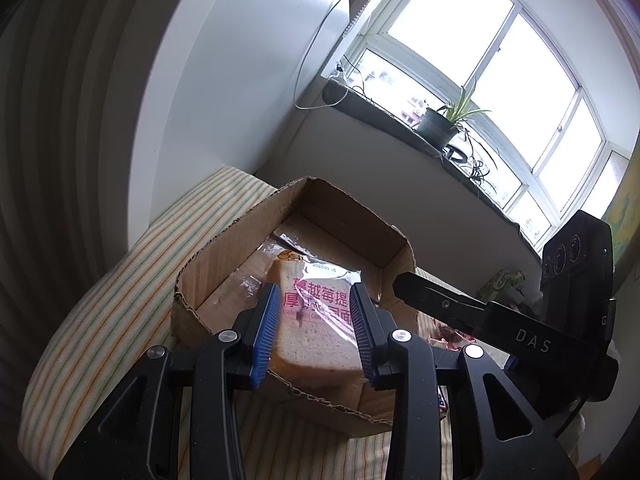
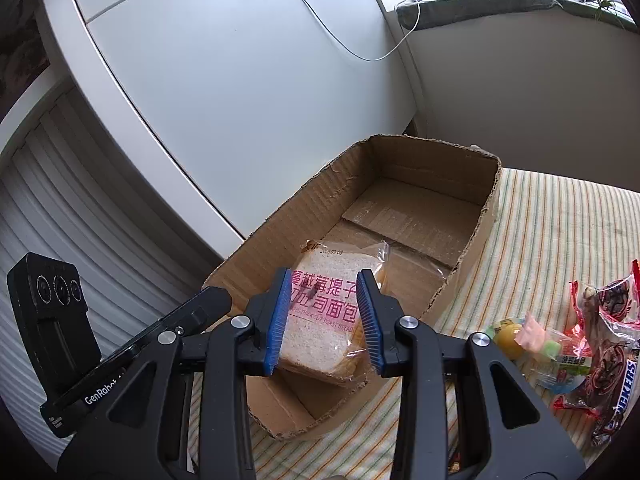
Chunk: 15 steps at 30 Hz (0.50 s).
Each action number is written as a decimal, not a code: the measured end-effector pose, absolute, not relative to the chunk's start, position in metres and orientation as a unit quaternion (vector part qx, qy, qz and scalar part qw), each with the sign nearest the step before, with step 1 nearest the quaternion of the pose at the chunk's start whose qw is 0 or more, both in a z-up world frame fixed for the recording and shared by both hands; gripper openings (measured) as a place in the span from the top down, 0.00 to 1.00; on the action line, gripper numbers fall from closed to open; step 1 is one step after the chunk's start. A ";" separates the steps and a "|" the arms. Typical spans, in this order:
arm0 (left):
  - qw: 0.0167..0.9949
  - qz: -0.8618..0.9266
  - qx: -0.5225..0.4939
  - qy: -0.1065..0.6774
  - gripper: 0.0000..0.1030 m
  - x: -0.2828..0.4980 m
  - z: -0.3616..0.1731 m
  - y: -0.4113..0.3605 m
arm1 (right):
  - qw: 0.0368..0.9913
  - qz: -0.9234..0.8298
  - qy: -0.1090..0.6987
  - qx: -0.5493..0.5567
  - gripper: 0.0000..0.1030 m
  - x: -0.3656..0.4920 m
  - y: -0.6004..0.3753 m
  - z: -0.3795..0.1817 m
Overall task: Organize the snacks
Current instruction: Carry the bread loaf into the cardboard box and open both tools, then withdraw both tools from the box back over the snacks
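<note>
Box [image 1: 224, 240] holds bread packet [image 1: 316, 328] framed by narrow left tool [image 1: 316, 292], right tool [image 2: 324, 280]; grip unclear.

Ahead of me I see a big window [image 1: 492, 80] with white frames, and bright daylight pours through it. A potted plant [image 1: 444, 120] stands on the dark sill [image 1: 384, 120], with thin cables trailing beside it. White wall [image 2: 240, 100] fills the left side, with white slatted panelling [image 2: 80, 240] below. A striped cloth [image 2: 552, 216] covers the desk.

brown cardboard box [image 2: 400, 184], pink-lettered bread packet [image 2: 328, 320], striped cloth [image 2: 552, 240]
</note>
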<state>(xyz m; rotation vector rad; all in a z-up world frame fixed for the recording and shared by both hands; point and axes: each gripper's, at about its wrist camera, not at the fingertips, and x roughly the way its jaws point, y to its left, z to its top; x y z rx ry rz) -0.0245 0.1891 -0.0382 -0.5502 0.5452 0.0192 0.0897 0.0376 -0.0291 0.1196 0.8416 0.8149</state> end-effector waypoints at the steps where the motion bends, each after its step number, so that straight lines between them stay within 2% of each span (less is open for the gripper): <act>1: 0.927 0.008 -0.266 0.265 0.67 -0.025 -0.037 0.188 | 0.833 0.384 0.395 0.054 0.66 0.088 0.036 -0.027; 5: 0.930 0.003 -0.258 0.262 0.67 -0.024 -0.033 0.181 | 0.842 0.374 0.386 0.046 0.63 0.080 0.023 -0.024; 6: 0.931 0.002 -0.255 0.261 0.67 -0.023 -0.032 0.180 | 0.844 0.371 0.385 0.043 0.60 0.079 0.019 -0.023; 8: 0.934 -0.004 -0.248 0.258 0.67 -0.024 -0.028 0.175 | 0.850 0.365 0.379 0.039 0.45 0.077 0.010 -0.021; 15: 0.940 -0.021 -0.225 0.255 0.67 -0.022 -0.018 0.153 | 0.875 0.334 0.349 0.015 0.43 0.068 -0.031 -0.004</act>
